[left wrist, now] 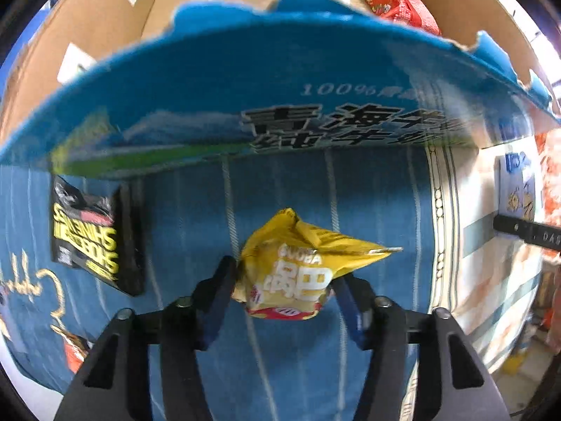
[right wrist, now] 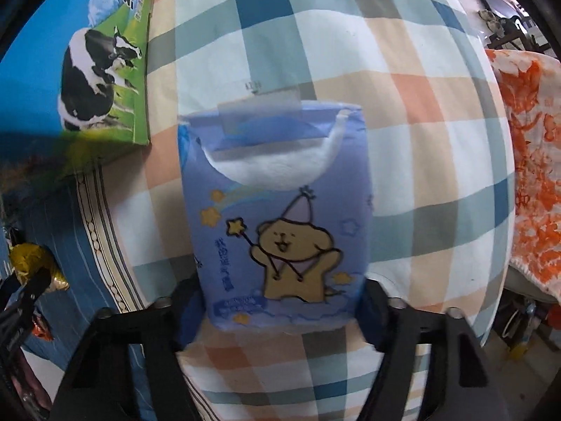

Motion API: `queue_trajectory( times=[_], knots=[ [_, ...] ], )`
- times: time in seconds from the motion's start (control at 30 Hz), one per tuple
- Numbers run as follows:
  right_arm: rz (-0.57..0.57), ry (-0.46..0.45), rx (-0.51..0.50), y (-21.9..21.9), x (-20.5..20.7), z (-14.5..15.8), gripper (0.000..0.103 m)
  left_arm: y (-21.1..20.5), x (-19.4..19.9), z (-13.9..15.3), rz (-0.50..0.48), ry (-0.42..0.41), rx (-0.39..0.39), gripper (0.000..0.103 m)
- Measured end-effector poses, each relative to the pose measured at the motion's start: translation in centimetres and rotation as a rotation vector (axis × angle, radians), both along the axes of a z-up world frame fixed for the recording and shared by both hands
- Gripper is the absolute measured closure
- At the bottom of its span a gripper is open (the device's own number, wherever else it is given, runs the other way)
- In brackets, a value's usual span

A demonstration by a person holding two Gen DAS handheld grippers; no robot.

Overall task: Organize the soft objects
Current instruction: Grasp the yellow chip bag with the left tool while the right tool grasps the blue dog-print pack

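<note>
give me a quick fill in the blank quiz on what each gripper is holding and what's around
1. The left gripper is shut on a crumpled snack bag whose main colour is ____.
2. The right gripper grips a purple tissue pack printed with a cartoon ____ in a party hat.
3. The cardboard box shows a black-and-white ____ on grass.
4. The cloth under the tissue pack is a ____-patterned sheet.

Missing words: yellow; bear; cow; plaid

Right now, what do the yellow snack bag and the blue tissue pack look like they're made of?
Yellow snack bag: likely glossy metallised plastic film; it crinkles sharply and glints.
Blue tissue pack: probably thin soft plastic wrap, slightly shiny, with white tissue showing at its opening.
</note>
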State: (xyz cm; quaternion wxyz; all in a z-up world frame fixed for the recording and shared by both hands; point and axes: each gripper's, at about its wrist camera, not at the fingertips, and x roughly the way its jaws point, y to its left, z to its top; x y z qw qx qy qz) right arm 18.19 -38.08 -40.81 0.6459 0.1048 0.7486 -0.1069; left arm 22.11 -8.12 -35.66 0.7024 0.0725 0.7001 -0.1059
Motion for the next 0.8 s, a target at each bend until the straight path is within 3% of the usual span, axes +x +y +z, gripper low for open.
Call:
queue_trajectory(
  times=[0.23, 0.43, 0.57, 0.7, 0.8],
  knots=[
    [-0.007, 0.007, 0.052, -0.9, -1.9, 1.3, 0.047, 0.3, -1.5, 0.3, 0.069, 0.033, -0.078, 0.061],
    [0.053, 0.016, 0.107, 1.8, -5.2, 2.3, 0.048, 1.1, -6.1, 1.3, 0.083, 0.059, -0.101, 0.066],
    [0.103, 0.036, 0.139, 4.4, -7.7, 2.4, 0.048, 1.5, -10.2, 1.5, 0.088, 0.127, -0.119, 0.066],
    [0.133, 0.035, 0.111, 4.9, -8.0, 1.9, 0.048, 1.2, -11.6, 0.7, 0.079, 0.108, -0.073, 0.065],
    [0.134, 0.036, 0.116, 5.8, -7.4, 2.1, 0.044, 2.0, -11.4, 1.3, 0.128, 0.085, -0.085, 0.049]
  ],
)
